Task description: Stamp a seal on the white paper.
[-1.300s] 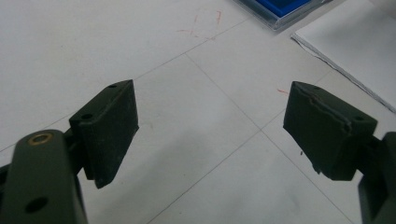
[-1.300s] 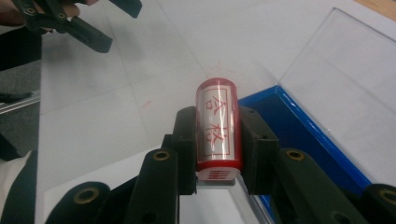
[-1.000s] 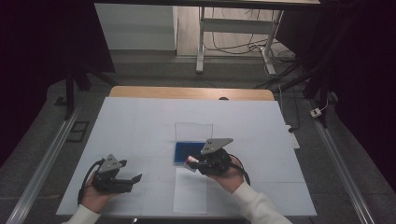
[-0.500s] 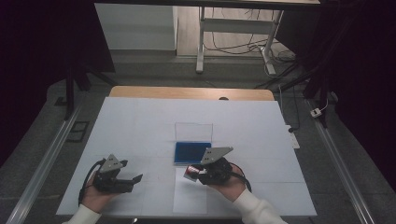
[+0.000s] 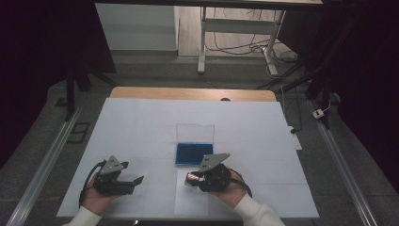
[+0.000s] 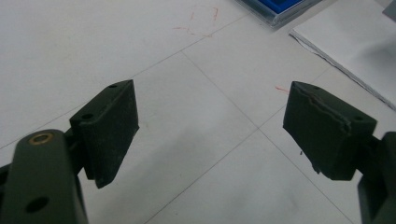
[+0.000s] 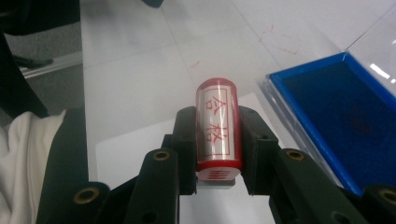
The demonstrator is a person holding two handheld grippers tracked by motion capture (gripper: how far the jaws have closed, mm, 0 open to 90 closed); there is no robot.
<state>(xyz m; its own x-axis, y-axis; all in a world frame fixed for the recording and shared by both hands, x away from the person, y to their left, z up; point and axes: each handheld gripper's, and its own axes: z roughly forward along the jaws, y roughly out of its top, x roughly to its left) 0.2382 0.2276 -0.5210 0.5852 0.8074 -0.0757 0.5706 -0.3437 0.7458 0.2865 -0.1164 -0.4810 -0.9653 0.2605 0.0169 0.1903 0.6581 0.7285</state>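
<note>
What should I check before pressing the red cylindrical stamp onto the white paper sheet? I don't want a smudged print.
1. Right gripper clamped on the red cylindrical stamp: ok.
2. Stamp over the white paper sheet: ok.
3. Stamp upright: not ok, lying tilted.
4. Stamp face inked: cannot tell.
5. Blue ink pad in its clear case beside the sheet, lid open: ok.
6. Left gripper open, off the sheet: ok.

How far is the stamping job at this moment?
Done: the ink pad lies open, its lid folded back. In hand: the right gripper is shut on the red stamp, above the sheet of paper. Left: no print is visible on the paper. The left gripper is open.
</note>
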